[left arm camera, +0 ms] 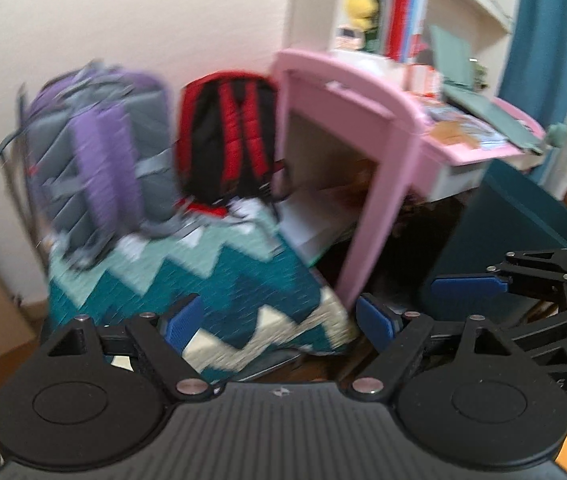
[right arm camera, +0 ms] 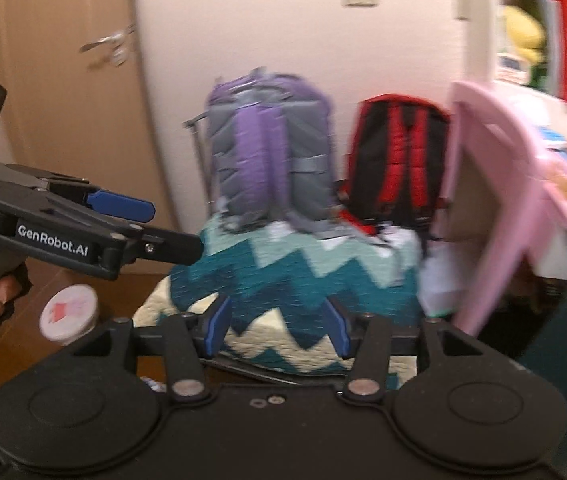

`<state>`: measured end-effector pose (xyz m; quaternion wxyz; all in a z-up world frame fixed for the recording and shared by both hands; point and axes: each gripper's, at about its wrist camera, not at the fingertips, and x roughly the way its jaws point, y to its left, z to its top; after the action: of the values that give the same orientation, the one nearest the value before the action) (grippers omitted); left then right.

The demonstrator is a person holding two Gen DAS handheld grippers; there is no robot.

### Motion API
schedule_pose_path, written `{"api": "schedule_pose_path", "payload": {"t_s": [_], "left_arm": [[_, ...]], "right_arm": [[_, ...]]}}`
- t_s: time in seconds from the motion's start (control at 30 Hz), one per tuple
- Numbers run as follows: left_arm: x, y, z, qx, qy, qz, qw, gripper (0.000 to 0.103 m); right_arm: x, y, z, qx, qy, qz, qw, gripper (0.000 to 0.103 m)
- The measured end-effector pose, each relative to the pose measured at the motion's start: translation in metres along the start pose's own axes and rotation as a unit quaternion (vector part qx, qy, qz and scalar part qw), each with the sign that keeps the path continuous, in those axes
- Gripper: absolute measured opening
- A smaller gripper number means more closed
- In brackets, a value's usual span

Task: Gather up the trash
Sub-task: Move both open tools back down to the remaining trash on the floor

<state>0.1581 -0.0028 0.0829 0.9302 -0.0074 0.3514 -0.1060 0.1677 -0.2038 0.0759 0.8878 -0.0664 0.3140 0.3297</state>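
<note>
Trash, as far as I can judge, means the white crumpled scraps (right arm camera: 397, 240) lying on the far top of the zigzag blanket (right arm camera: 283, 280), at the foot of the purple backpack (right arm camera: 267, 148) and the red-and-black backpack (right arm camera: 399, 160); blur keeps me from confirming they are paper. More white material (right arm camera: 437, 276) sits at the blanket's right edge beside the pink desk (left arm camera: 367, 128), identity uncertain. My left gripper (left arm camera: 271, 320) is spread wide with nothing between its blue pads, and my right gripper (right arm camera: 277, 324) likewise stands apart and empty, both aimed down over the near blanket. Step in hand: approach, nothing collected yet by the look of it. Next move calls for carrying one gripper to the far scraps and closing on a single piece without snagging a backpack strap or blanket fold. Legible writing: "GenRobot.AI" on the side of the left gripper. A white round lid (right arm camera: 69, 312) with a red mark lies near left; its print is unreadable.
</note>
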Motion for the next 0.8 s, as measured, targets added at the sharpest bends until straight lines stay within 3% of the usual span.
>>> {"api": "schedule_pose_path", "payload": {"t_s": [0.13,0.23,0.43,0.6,0.8], "left_arm": [[0.010,0.057,-0.026,-0.046,0.012,0.021,0.9987,0.085],[0.022,0.101,-0.048,-0.076,0.010,0.038,0.9963,0.096],[0.056,0.186,-0.106,-0.121,0.015,0.101,0.9873,0.099],[0.094,0.259,-0.161,-0.162,0.052,0.148,0.9743,0.099],[0.141,0.334,-0.236,-0.222,0.116,0.182,0.9509,0.099]], "right_arm": [[0.045,0.021,-0.005,0.005,0.019,0.045,0.999,0.053],[0.085,0.040,-0.011,0.002,0.033,0.076,0.997,0.054],[0.187,0.086,-0.029,-0.017,0.105,0.115,0.988,0.055],[0.273,0.122,-0.055,-0.027,0.137,0.122,0.983,0.055],[0.374,0.149,-0.093,0.020,0.186,0.118,0.975,0.055]]}}
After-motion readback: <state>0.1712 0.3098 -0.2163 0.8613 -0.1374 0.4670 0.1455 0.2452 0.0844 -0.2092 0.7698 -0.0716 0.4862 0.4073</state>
